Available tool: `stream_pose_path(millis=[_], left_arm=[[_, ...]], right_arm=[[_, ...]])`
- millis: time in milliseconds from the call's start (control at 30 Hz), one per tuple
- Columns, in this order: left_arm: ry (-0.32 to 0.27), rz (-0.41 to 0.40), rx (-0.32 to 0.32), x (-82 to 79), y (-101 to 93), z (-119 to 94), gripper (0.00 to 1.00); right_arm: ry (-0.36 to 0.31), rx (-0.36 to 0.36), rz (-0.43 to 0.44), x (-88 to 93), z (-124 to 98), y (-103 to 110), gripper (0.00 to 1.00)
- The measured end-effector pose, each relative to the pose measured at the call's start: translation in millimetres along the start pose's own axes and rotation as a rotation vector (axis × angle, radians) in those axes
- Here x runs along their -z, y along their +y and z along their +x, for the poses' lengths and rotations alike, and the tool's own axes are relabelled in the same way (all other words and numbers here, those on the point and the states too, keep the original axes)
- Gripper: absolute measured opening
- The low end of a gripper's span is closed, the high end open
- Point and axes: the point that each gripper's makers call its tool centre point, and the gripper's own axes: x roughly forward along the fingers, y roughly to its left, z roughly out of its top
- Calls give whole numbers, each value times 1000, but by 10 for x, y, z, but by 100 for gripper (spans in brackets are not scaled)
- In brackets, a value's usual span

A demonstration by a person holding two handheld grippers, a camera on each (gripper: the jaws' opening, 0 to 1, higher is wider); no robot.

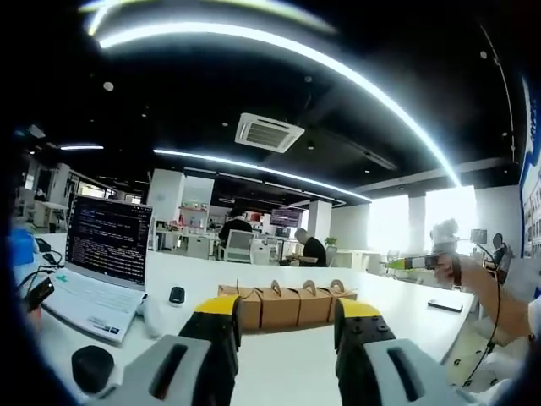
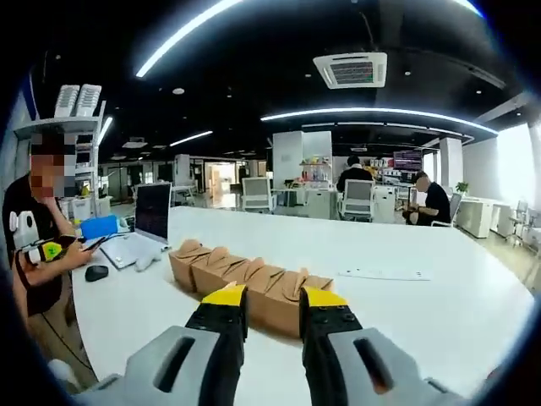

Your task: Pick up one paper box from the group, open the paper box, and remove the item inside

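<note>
Four brown paper boxes [image 1: 283, 305] with folded gable tops and small carry handles stand side by side, touching, in one row on the white worktop [image 1: 287, 368]; in the right gripper view the same row [image 2: 245, 286] runs slantwise away from the camera. The left tongs [image 1: 286, 326] stand apart, holding nothing, with the row lying beyond and between the yellow-tipped jaws, not touching them. The right tongs [image 2: 272, 315] are also apart, by a narrower gap, and empty; the nearest box sits just behind their tips, though contact cannot be judged. An open laptop [image 1: 100, 262] and a black mouse [image 1: 176, 295] lie left of the boxes.
</note>
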Motion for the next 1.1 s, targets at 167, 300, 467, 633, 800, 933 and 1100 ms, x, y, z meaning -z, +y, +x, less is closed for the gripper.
stream_pose_path(millis=[167, 300, 467, 633, 800, 933, 1100], left_arm=[[-7, -2, 7, -19, -11, -20, 45], [-2, 2, 12, -12, -19, -31, 45], [-6, 0, 12, -26, -8, -43, 45], [-8, -3, 11, -28, 17, -43, 45], [-10, -9, 7, -31, 48, -53, 44], [-11, -11, 4, -32, 61, -59, 44], [-9, -14, 4, -28, 59, -59, 44]], right_arm=[[2, -1, -14, -47, 112, 78, 25], [17, 9, -16, -38, 220, 69, 25], [31, 23, 2, 3, 338, 21, 25], [60, 39, 0, 86, 513, -53, 25], [62, 43, -110, 112, 643, -84, 27], [88, 48, -126, 175, 733, -52, 27], [115, 67, -147, 236, 845, -70, 27]])
